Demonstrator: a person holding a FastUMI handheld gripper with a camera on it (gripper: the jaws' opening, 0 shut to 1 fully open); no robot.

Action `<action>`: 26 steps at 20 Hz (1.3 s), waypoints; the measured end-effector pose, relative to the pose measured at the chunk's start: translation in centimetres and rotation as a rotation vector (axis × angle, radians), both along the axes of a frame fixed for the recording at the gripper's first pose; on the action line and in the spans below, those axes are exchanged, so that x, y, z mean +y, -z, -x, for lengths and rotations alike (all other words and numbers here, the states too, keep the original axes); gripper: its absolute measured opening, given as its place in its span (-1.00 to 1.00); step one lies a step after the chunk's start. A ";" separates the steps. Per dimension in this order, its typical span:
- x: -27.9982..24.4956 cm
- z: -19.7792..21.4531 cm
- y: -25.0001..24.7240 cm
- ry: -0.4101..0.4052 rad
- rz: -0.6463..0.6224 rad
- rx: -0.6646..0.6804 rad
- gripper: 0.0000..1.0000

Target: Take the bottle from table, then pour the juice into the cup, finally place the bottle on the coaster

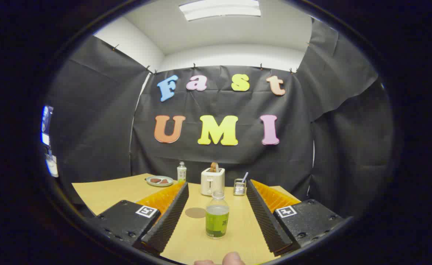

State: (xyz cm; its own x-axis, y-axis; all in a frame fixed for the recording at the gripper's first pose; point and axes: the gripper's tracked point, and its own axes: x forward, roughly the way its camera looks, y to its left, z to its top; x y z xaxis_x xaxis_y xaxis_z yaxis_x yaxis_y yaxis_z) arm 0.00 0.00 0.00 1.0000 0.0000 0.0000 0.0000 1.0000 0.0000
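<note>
From where I'm sitting, the gripper (218, 186) is held level and low over the table (105, 193), aimed straight toward the back wall. Its two fingers (172, 213) are spread wide apart, not touching anything. A bit of the person's fingertip (233, 258) pokes in at the near edge, right under the bottle.

The bottle (217, 215) stands upright on the table between the fingers, a little closer to the right one but with clear gaps on both sides. Its long axis is vertical, cap up, green juice filling roughly the lower two thirds, green label around the bottom.

The coaster (195, 212), a flat round brown disc, lies on the table just left of the bottle, near the left finger.

Further back I see a toaster (212, 181) with a slice sticking out, a small glass (240, 187) with a straw to its right, a second small bottle (181, 172) and a plate (159, 180) to its left.
</note>
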 end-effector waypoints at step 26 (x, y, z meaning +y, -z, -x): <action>1.0 -0.8 0.5 -0.021 -0.023 0.009 1.00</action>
State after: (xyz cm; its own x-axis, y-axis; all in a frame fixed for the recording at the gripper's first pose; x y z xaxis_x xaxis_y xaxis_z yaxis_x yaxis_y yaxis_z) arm 0.84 0.99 -0.50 0.9997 0.0214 -0.0089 -0.0212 0.9995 0.0230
